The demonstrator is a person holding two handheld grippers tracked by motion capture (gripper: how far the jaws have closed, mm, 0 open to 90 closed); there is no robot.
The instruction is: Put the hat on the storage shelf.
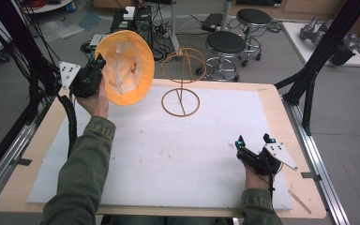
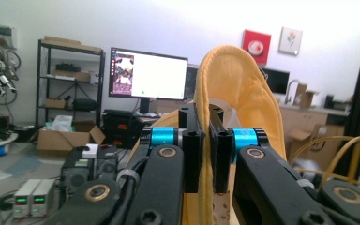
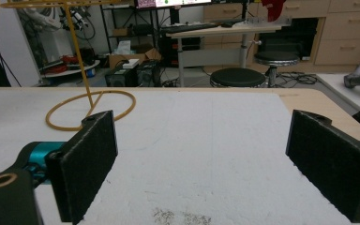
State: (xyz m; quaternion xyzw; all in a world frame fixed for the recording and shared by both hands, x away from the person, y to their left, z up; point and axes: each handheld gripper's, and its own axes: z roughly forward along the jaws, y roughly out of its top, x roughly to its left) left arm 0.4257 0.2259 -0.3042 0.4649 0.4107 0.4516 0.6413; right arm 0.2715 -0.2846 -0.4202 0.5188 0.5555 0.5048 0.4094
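Note:
A yellow bucket hat [image 1: 124, 65] hangs in the air over the table's far left corner, its pale inside facing the high camera. My left gripper [image 1: 98, 63] is shut on its brim; in the left gripper view the yellow brim [image 2: 207, 154] is pinched between the two black jaws, and the hat [image 2: 236, 89] rises behind them. A gold wire hat stand [image 1: 182, 84] stands on the white mat, right of the hat, with a ring base and a hoop top. My right gripper [image 1: 254, 139] rests near the front right, open with nothing between its pads [image 3: 86, 159].
A white mat [image 1: 168, 150] covers most of the wooden table [image 1: 288, 136]. Black stools [image 1: 225, 44] and electronics boxes stand on the floor beyond the far edge. Black frame posts [image 1: 318, 56] rise at the right and left sides. The stand's base ring [image 3: 91, 110] lies ahead of the right gripper.

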